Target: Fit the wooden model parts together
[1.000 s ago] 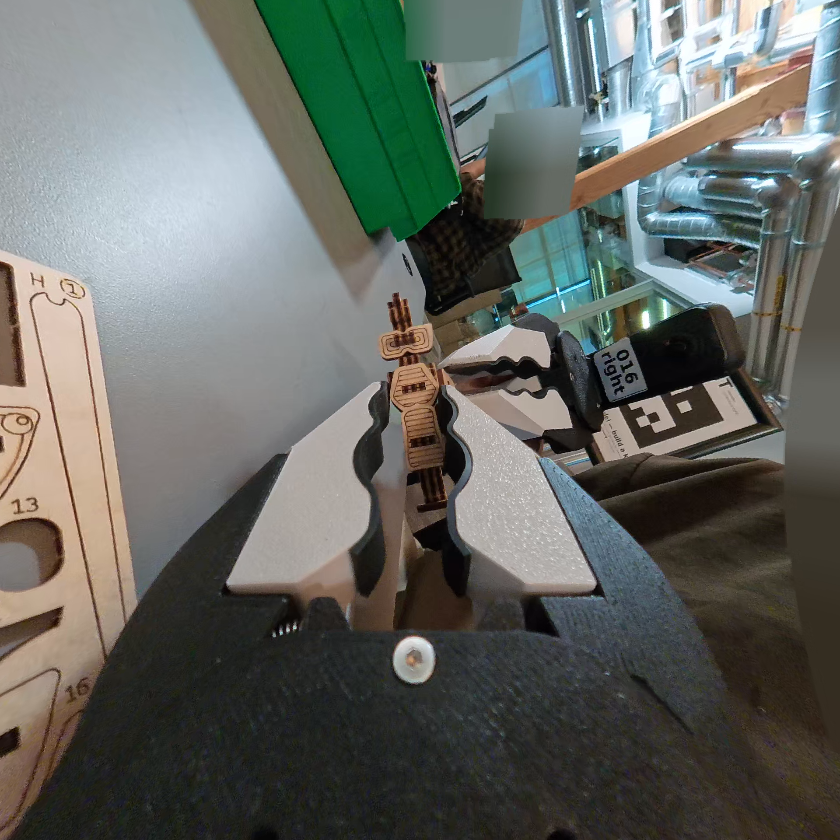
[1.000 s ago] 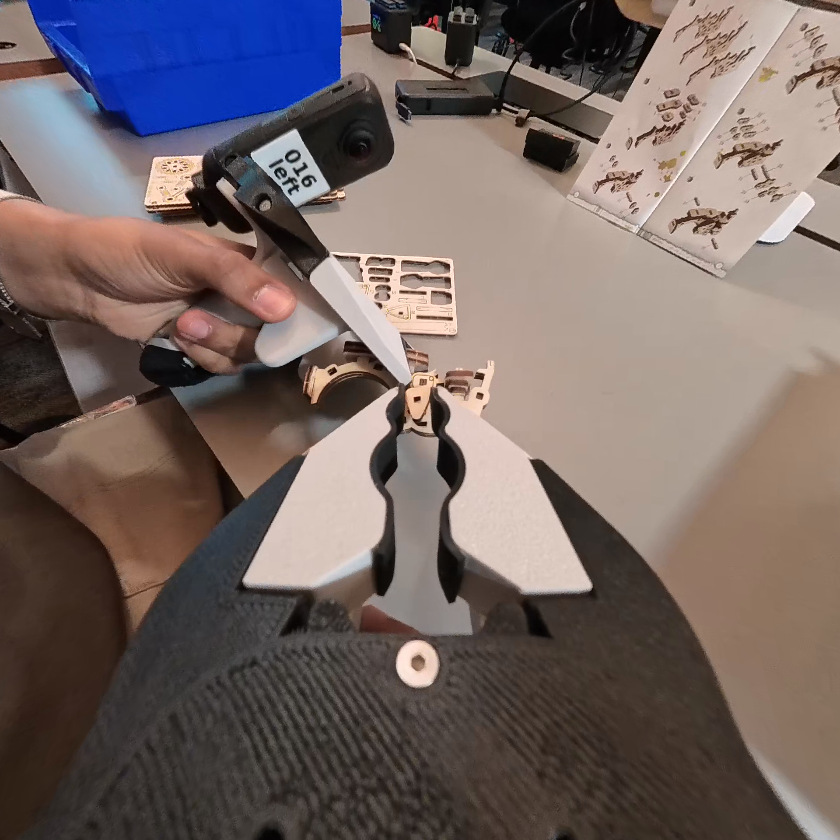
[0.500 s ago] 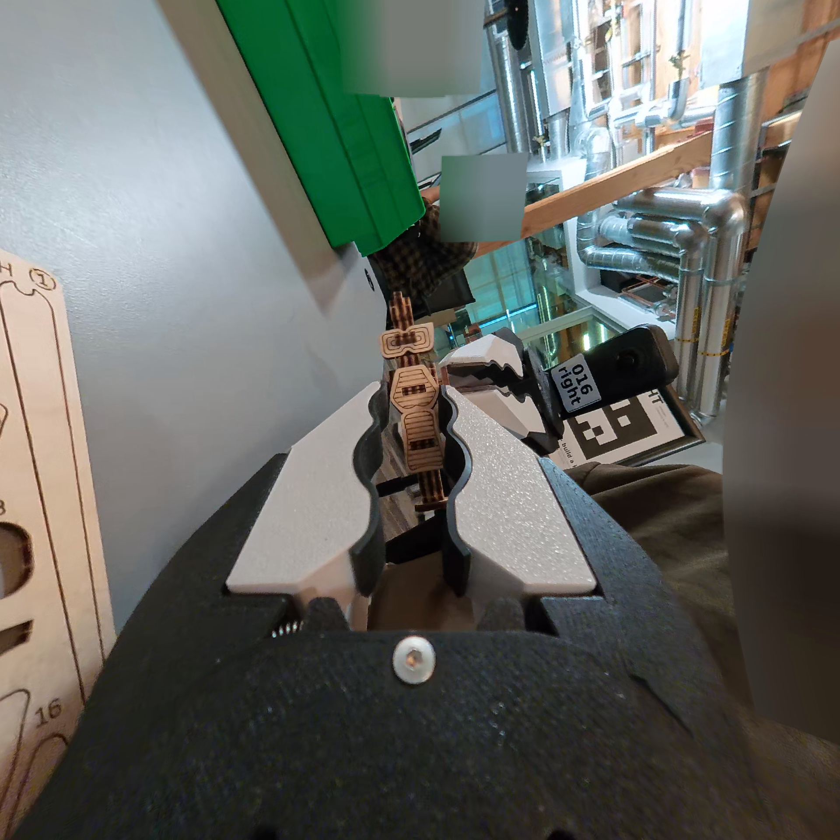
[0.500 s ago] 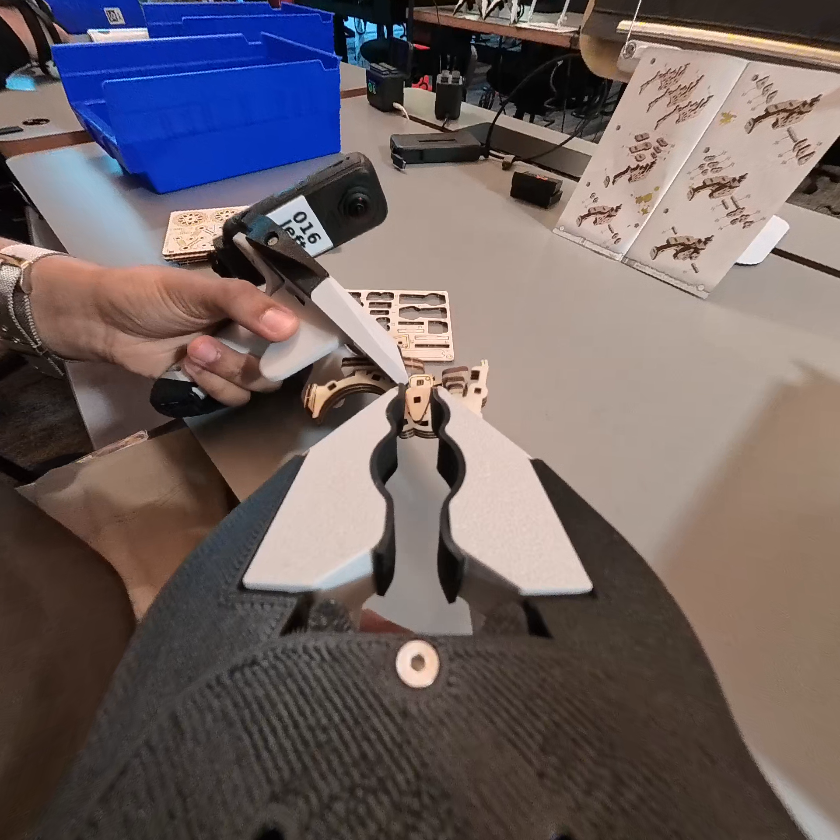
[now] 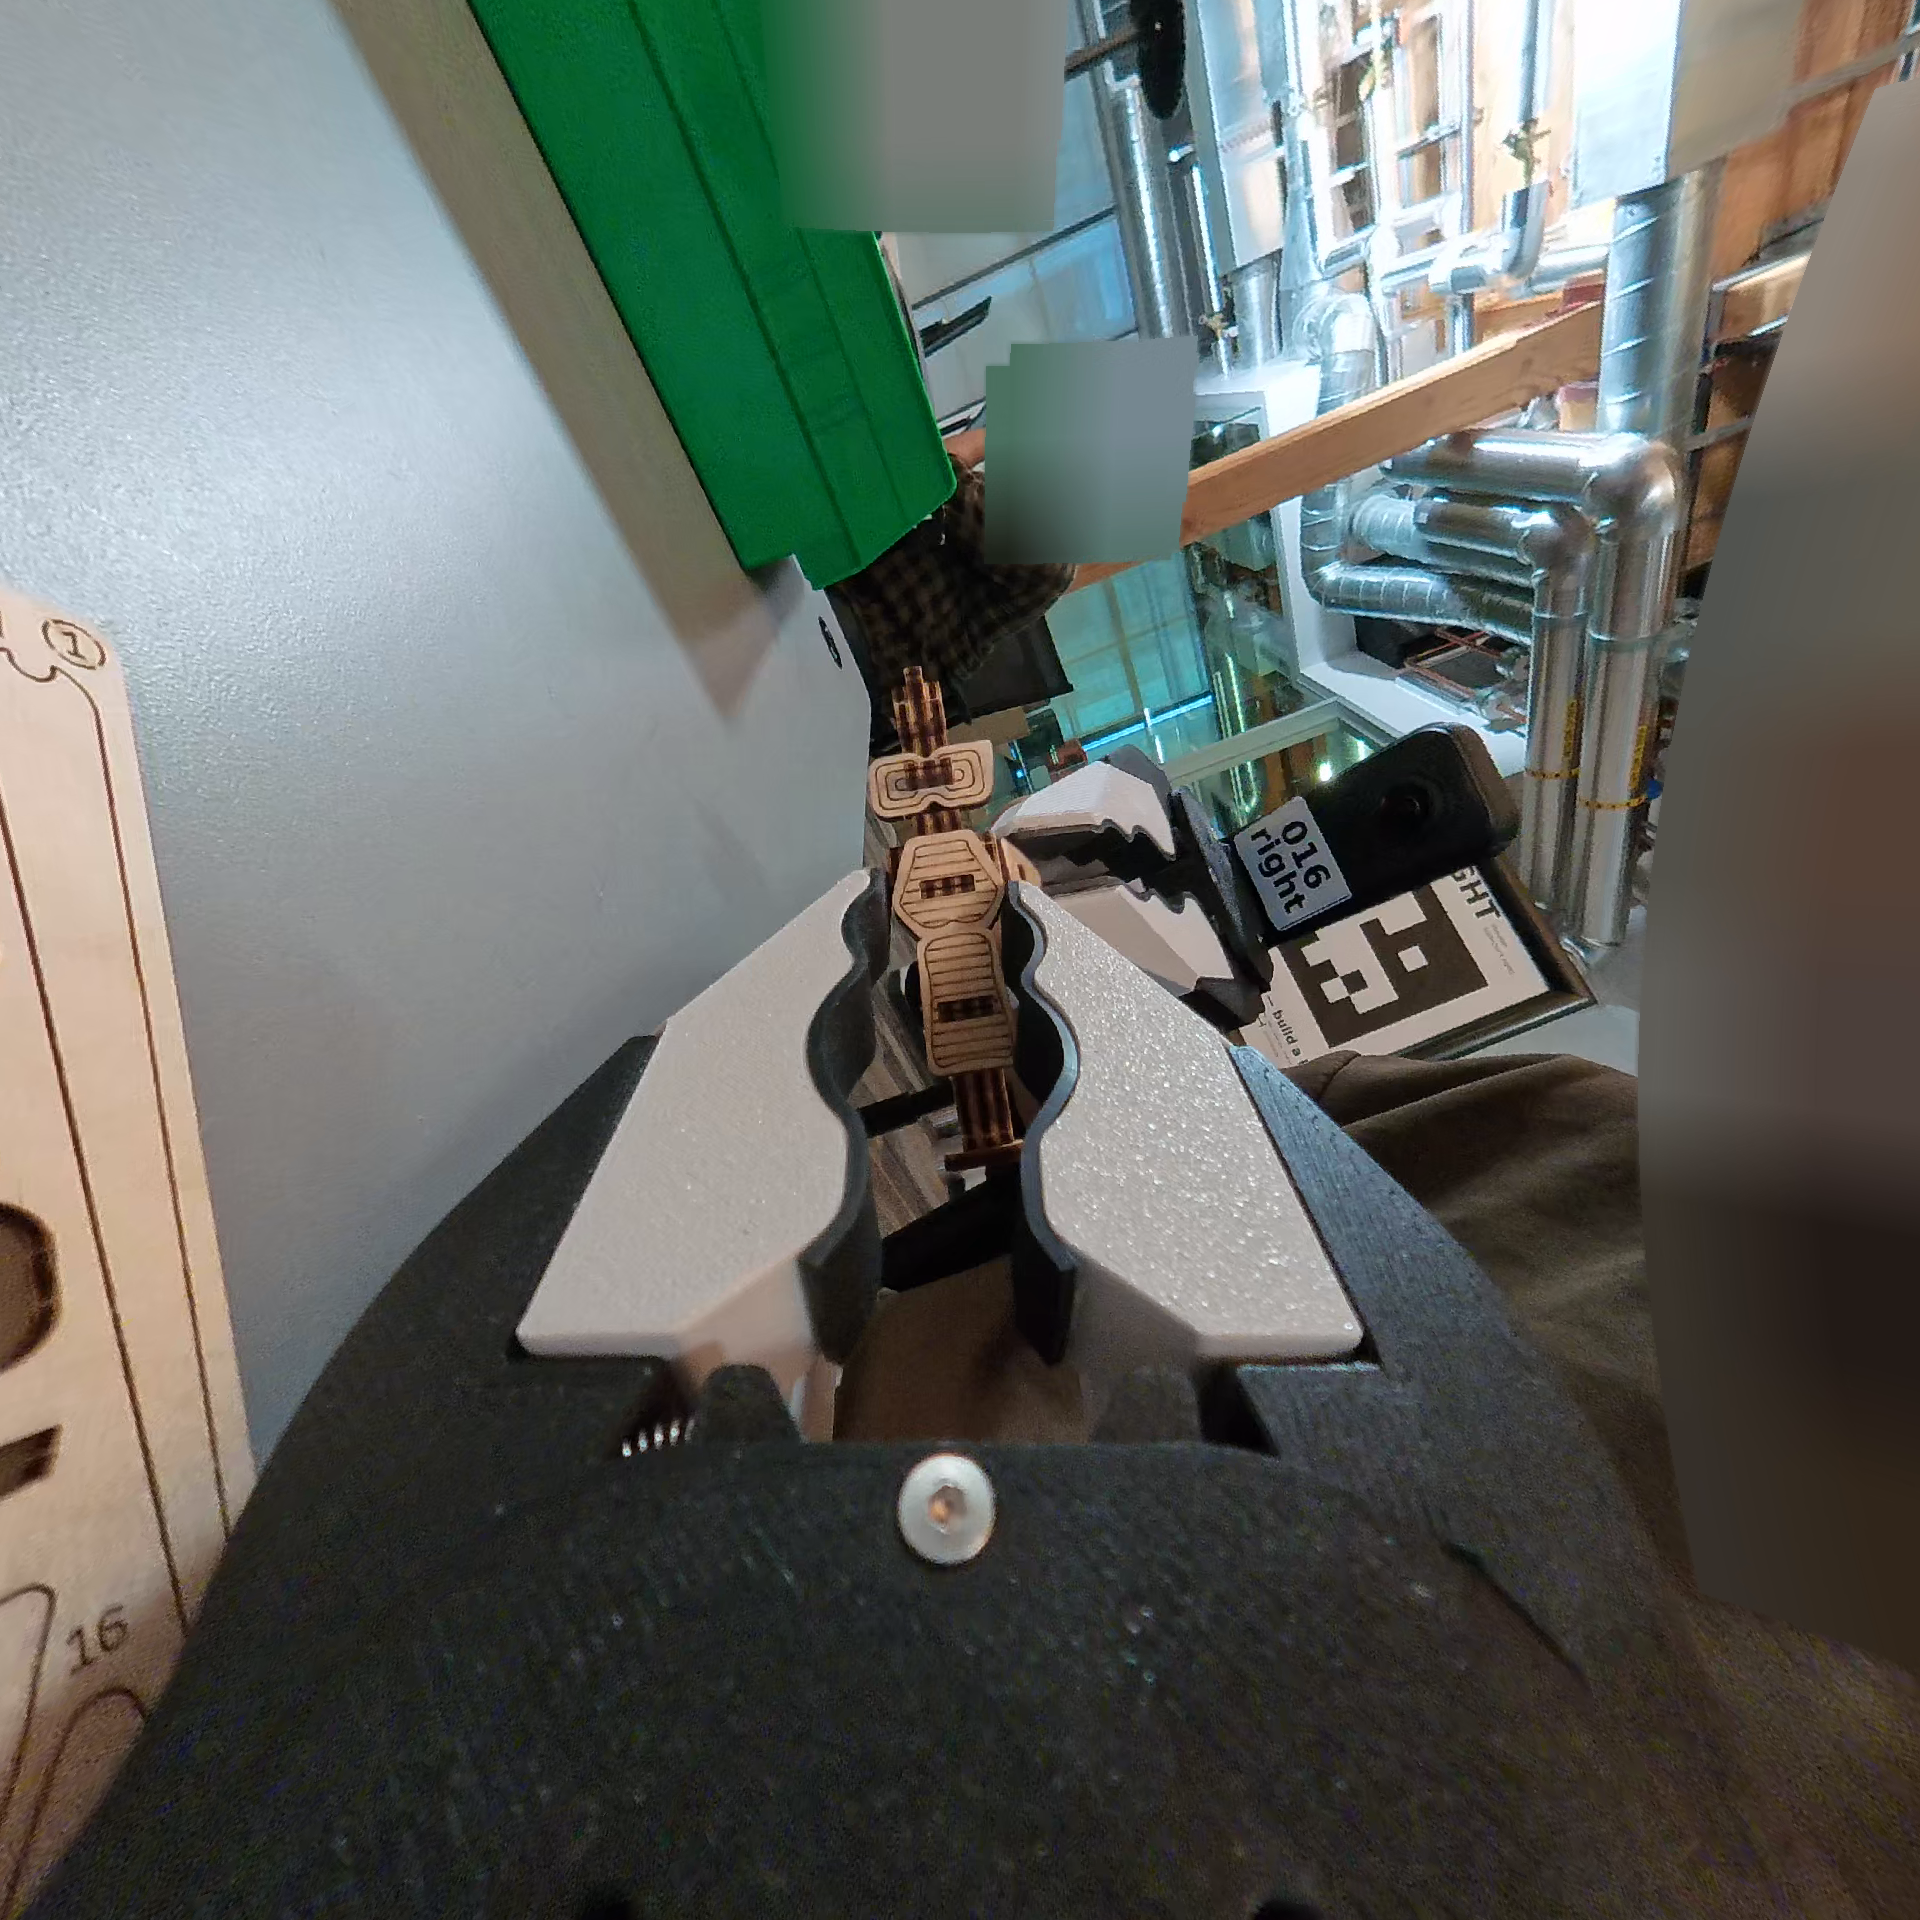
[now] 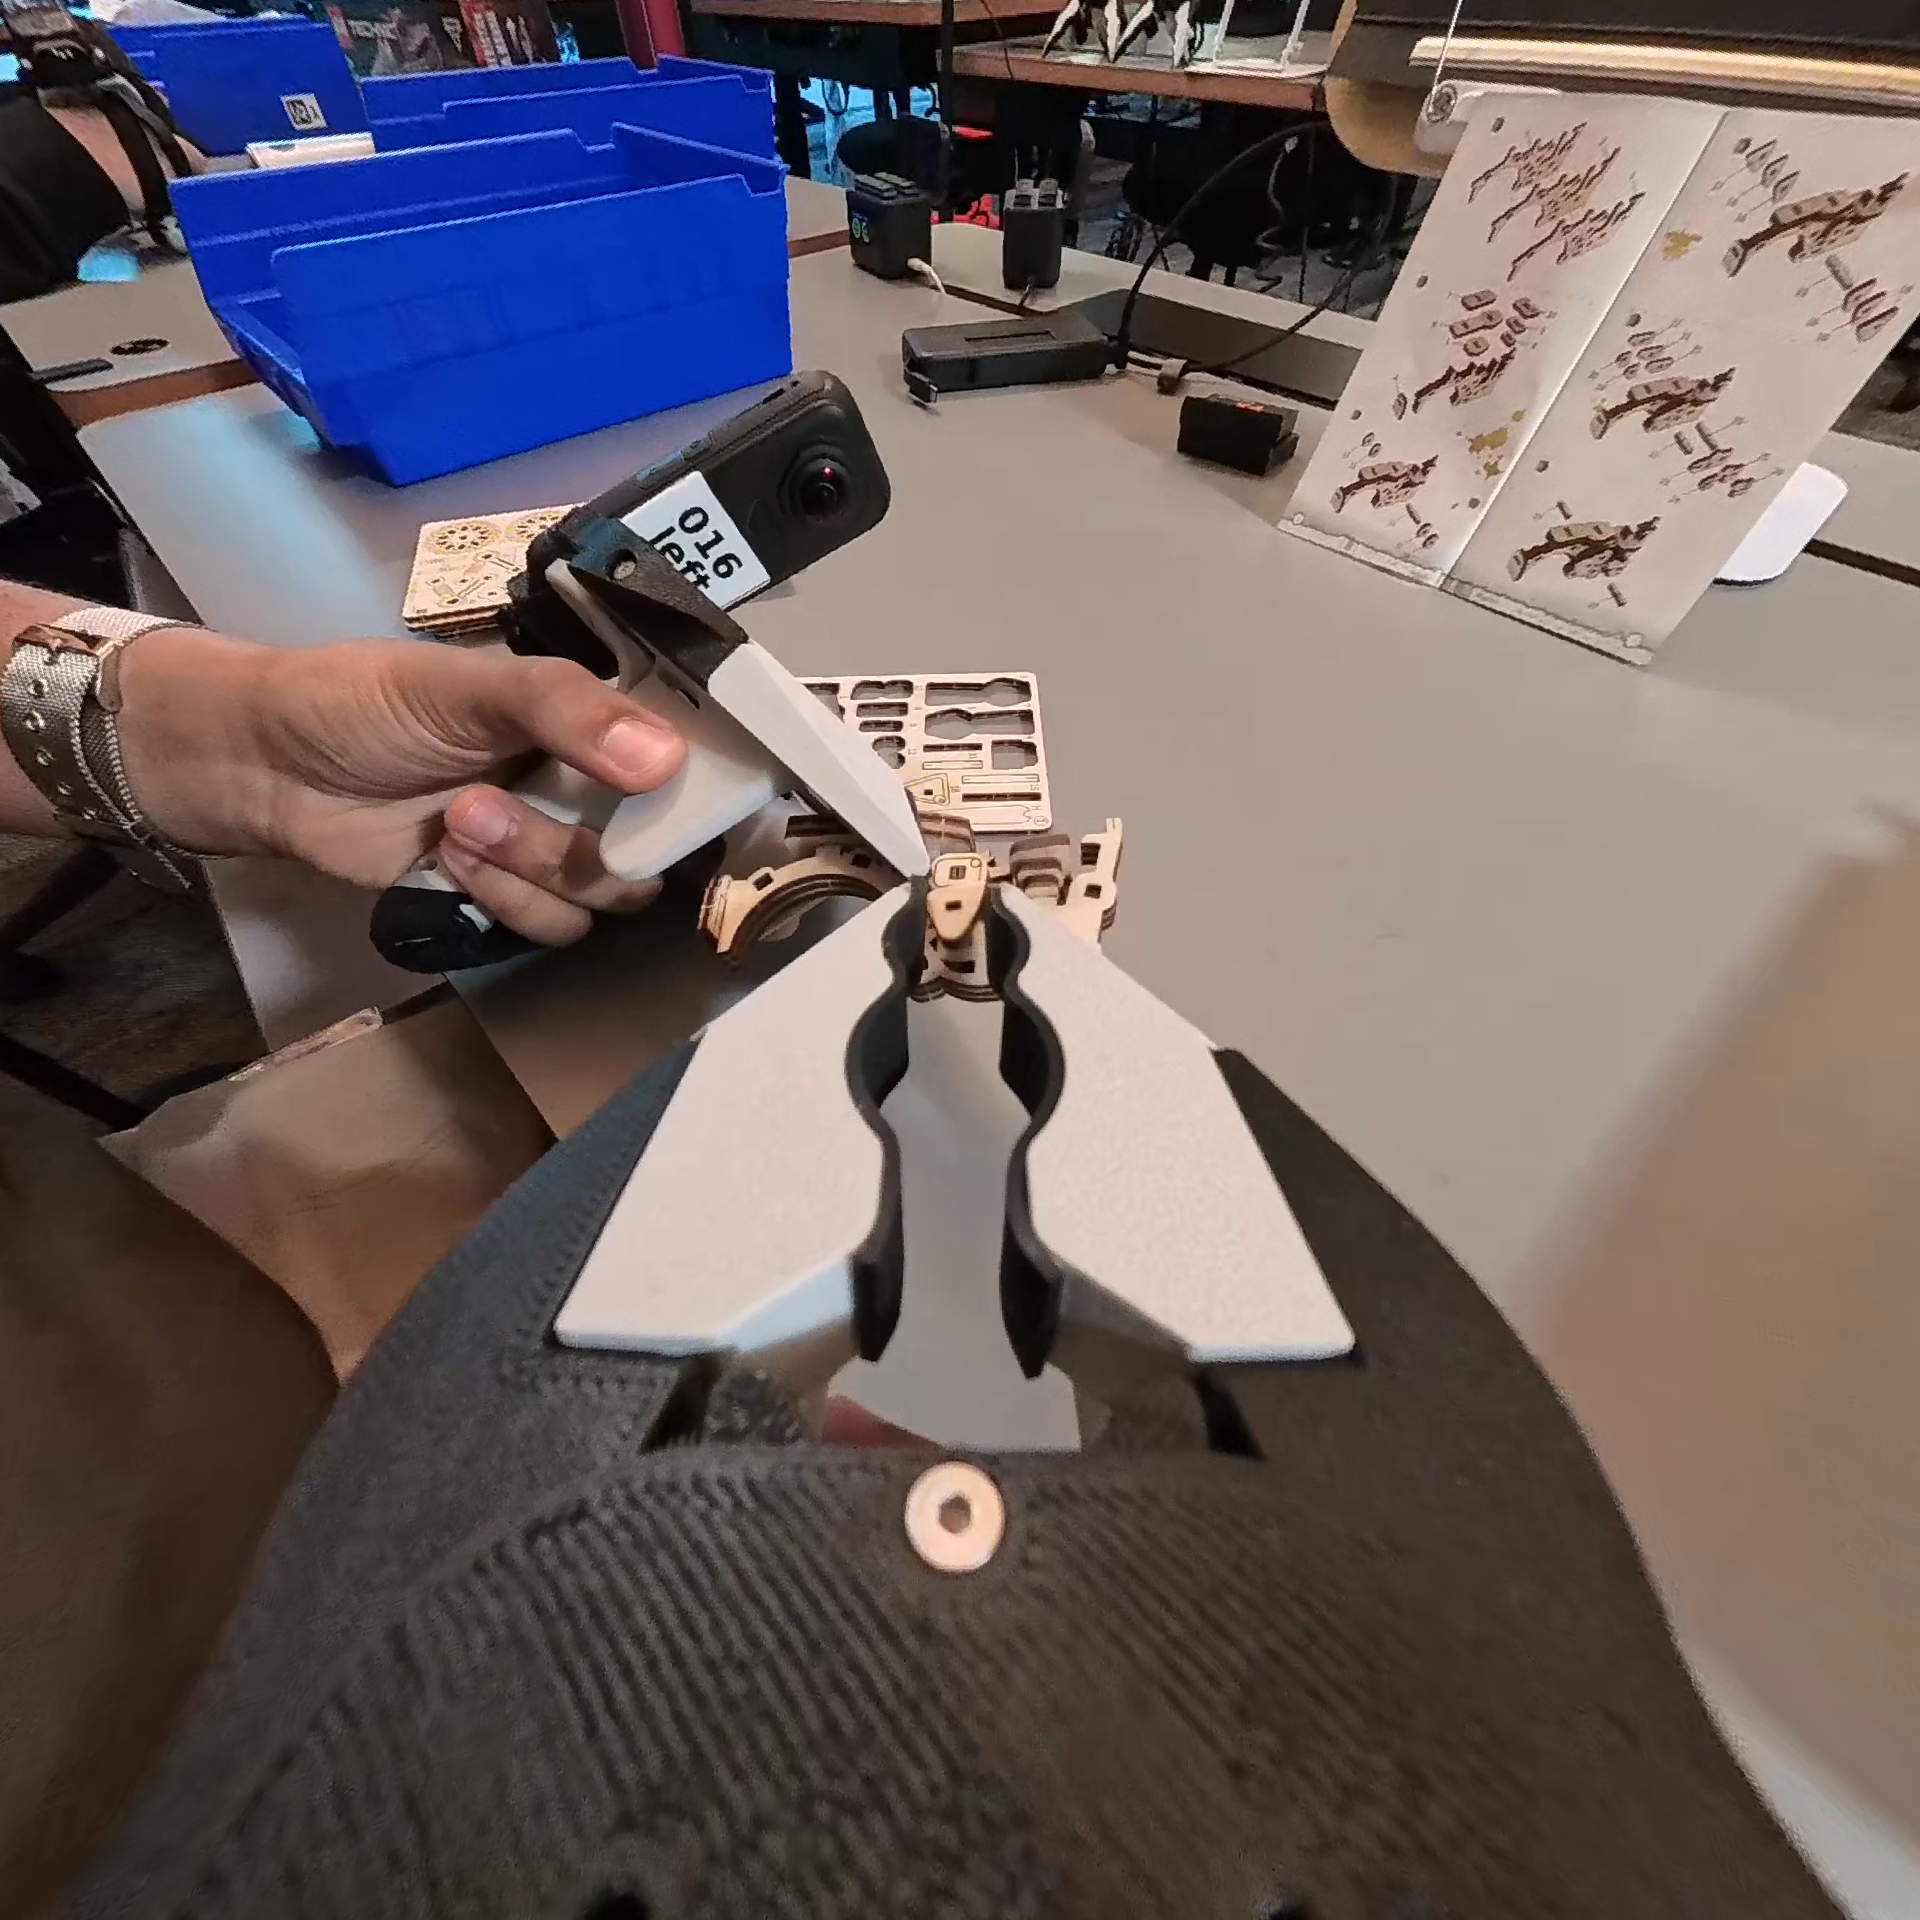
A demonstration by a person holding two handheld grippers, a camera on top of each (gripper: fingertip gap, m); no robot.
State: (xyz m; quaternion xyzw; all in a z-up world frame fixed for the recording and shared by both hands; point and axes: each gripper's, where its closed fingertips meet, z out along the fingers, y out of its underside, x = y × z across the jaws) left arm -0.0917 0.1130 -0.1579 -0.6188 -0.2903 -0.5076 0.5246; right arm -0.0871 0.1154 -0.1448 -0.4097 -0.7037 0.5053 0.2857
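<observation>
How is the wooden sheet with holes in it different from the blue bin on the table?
The wooden sheet is pale tan; the blue bin is bright blue. The wooden sheet lies flat and thin on the table, while the blue bin stands tall with walls. The wooden sheet has cut-out holes where parts were; the blue bin's walls look solid. The wooden sheet lies nearer the tongs than the blue bin does. Both rest on the same grey table.

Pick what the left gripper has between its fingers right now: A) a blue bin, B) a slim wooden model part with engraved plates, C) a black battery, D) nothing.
B: in the left wrist view the left gripper is shut on the slim wooden model part, which stands upright between its fingertips.
</observation>
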